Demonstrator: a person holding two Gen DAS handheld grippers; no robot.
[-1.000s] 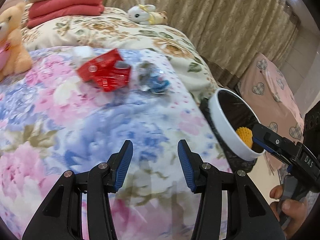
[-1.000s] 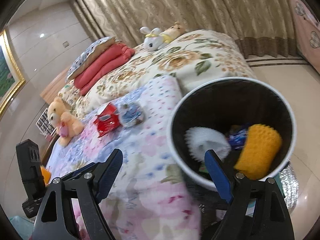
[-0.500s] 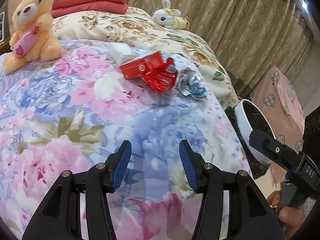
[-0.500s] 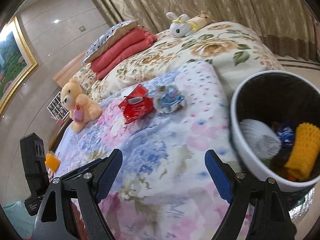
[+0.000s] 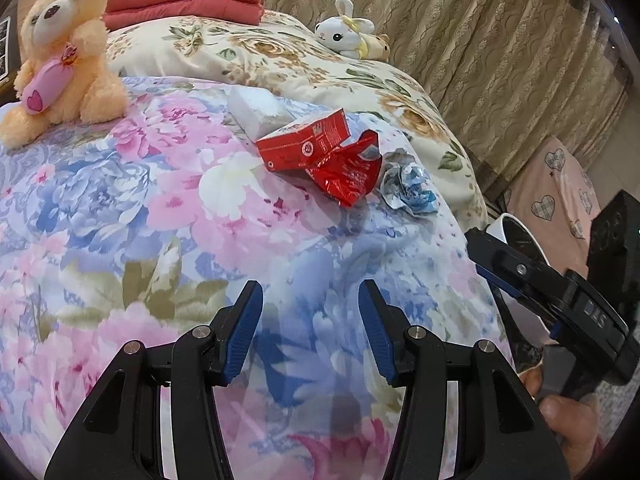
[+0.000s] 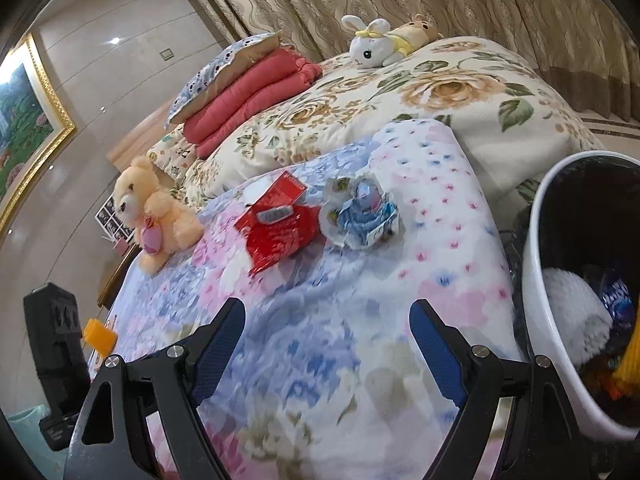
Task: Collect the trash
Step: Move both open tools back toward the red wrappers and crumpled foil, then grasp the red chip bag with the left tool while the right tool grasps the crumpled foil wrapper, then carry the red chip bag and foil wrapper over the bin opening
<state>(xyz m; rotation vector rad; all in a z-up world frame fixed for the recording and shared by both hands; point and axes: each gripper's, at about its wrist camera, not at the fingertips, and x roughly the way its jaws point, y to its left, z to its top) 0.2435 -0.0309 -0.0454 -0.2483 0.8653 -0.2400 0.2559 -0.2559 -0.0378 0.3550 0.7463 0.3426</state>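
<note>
We are partway through the cleanup: the bin (image 6: 548,280), standing off the bed's (image 5: 120,220) right edge, already holds a white wad (image 6: 572,312), a blue wrapper (image 6: 618,300) and something yellow at the frame's edge, while four pieces of trash remain on the floral blanket. A white block (image 5: 258,106) lies farthest in, a red box (image 5: 304,144) touches its near side, a crumpled red packet (image 5: 348,176) overlaps the box, and a crushed blue-and-white wrapper (image 5: 408,188) sits just beside the packet, nearest the right edge and the bin. Our left gripper (image 5: 310,316) hovers over the blanket with its fingers spread and empty, the cluster well ahead and slightly to their right. Our right gripper (image 6: 328,344) is likewise spread wide and holding nothing, the wrapper (image 6: 362,216) ahead between the lines of its fingers, the packet (image 6: 276,236) just left of it, the bin close by its right finger. We judge the wrapper the easiest next pick. A teddy bear (image 5: 60,52) near the left edge is no trash.
</note>
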